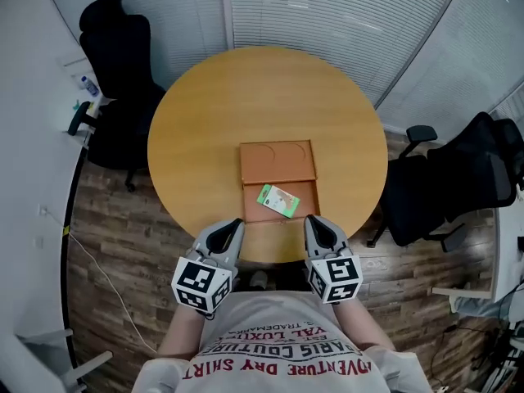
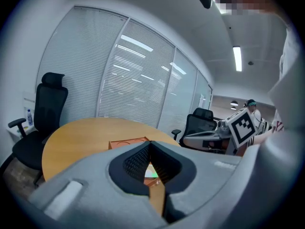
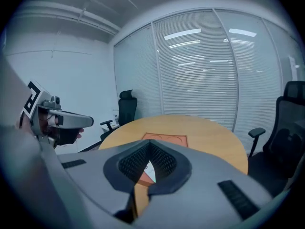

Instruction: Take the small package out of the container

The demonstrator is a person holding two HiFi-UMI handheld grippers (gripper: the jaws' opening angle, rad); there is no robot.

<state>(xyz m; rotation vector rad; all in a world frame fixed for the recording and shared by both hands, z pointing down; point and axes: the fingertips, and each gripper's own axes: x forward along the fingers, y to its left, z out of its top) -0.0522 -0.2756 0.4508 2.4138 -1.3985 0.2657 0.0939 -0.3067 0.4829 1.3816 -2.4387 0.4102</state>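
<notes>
**Both jaws shut and empty; package lay in the container**

Head view: A round wooden worktop (image 1: 196, 129) carried an orange container (image 1: 278, 160), a shallow tray near the front edge. The small package (image 1: 277, 201), green and white, lay askew in the container's near section. The left gripper (image 1: 238, 223) and right gripper (image 1: 310, 219) hung over the worktop's near rim, one at each side of the container's near end. Both pointed toward the container and touched neither it nor the package. A black office chair (image 1: 119, 64) stood beyond the worktop at the left.

Left gripper view: The jaws met at the tips with nothing between them. A sliver of the package showed through the gap behind the tips, lying farther off.

Right gripper view: The jaws were closed tip to tip and held nothing. The container lay ahead on the worktop, with the package glimpsed through the same gap.
</notes>
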